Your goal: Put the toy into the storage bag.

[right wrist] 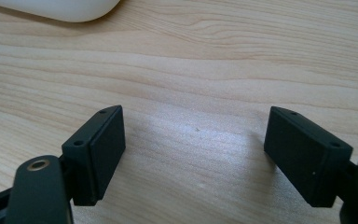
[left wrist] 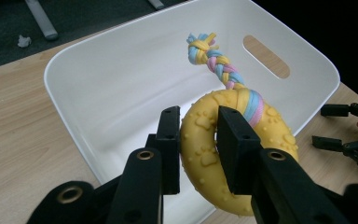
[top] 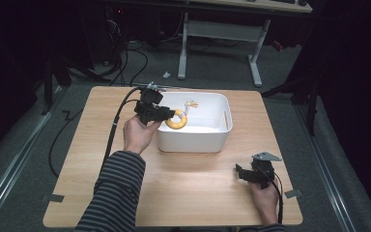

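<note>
Placement step: left gripper (left wrist: pixel 198 154) jaws clamped on yellow ring toy (left wrist: pixel 235 149), which we hold over near rim of white bin (left wrist: pixel 74 88). Right gripper (right wrist: pixel 193 154) jaws wide apart, nothing between, over table (right wrist: pixel 214 70). Next, we judge: lower toy inside bin, then release.

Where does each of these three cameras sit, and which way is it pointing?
High view: above the person's side, looking forward and down on the wooden table; both forearms and tongs show.
Left gripper view: rides the left tongs, looking along them into the white tub; they clamp a yellow ring toy.
Right gripper view: rides the right tongs, facing bare table, jaws apart.
The high and left views share the tub, toy and right tongs.
</note>
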Tool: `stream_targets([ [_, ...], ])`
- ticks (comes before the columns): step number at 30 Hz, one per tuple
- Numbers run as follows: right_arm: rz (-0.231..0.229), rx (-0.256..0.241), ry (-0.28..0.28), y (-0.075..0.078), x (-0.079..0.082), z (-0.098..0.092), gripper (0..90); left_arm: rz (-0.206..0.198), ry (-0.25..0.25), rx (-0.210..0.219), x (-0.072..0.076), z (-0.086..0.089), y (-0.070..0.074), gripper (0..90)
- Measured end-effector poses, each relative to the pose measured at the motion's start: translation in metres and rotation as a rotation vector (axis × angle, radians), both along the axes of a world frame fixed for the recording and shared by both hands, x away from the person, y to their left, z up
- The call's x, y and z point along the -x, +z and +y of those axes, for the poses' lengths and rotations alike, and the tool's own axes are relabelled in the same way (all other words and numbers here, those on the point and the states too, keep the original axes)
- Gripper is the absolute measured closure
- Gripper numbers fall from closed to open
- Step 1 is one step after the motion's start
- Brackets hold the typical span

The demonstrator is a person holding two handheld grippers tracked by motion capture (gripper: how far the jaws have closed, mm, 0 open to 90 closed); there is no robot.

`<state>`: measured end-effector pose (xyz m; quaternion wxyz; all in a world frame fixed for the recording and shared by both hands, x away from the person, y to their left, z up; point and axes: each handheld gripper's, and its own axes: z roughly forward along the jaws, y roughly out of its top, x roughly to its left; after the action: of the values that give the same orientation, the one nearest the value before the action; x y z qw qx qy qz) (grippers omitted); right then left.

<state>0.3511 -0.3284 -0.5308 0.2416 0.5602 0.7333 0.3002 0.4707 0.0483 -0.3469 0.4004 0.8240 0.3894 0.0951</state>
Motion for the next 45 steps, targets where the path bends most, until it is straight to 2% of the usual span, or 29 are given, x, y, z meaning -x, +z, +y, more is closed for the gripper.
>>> stream_targets([
  [16, -0.001, 0.0, 0.001, 0.0, 0.0, 0.0, 20.6, 0.038, -0.004, -0.003, -0.015, -0.021, -0.019, 71.1],
  [34, -0.001, -0.001, 0.008, 0.0, 0.0, 0.001, 20.6, 0.065, -0.001, -0.043, -0.024, -0.034, -0.029, 71.1],
  [45, -0.001, 0.0, 0.011, 0.0, 0.0, 0.001, 20.7, 0.078, -0.019, -0.078, -0.025, -0.044, -0.035, 71.0],
])
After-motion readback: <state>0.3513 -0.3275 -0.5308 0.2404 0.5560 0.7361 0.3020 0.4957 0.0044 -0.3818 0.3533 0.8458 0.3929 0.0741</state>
